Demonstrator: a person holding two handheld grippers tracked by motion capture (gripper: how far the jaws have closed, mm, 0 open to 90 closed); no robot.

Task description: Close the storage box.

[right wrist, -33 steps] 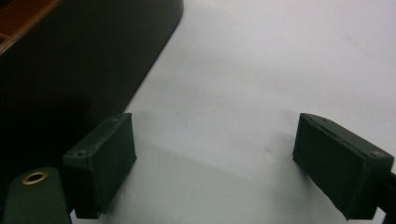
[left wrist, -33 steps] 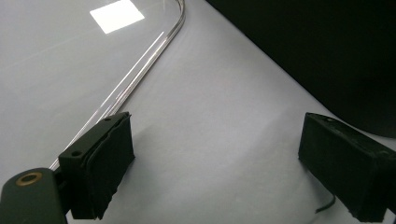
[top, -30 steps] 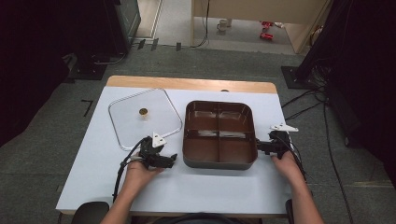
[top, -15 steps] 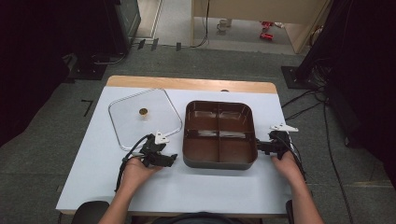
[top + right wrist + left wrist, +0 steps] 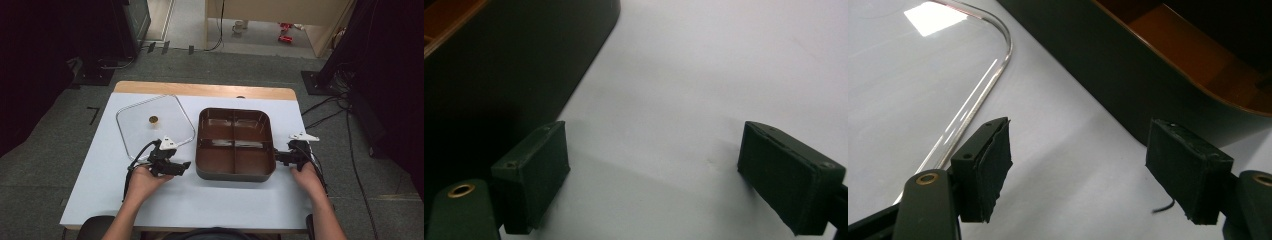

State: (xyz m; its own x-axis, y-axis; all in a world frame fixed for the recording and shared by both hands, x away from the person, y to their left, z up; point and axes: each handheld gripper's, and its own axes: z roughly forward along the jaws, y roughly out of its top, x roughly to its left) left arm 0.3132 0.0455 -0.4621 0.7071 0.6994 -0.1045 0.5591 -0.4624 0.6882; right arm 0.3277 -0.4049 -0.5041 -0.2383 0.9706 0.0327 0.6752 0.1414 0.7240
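Pan point(image 5: 234, 144) sits mid-table point(image 5: 200, 200), lid point(image 5: 154, 125) off, flat to its left. L tongs point(image 5: 186, 165) and R tongs point(image 5: 276, 157) flank pan sides low, likely prepping a two-sided lift. L jaws just narrowed, nothing between; R agape, empty.

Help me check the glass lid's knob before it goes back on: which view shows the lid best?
The high view: the whole glass lid lies flat on the table left of the divided pan, its knob visible. The left gripper view shows just one rounded corner of its rim. The right gripper view faces the pan's dark wall.
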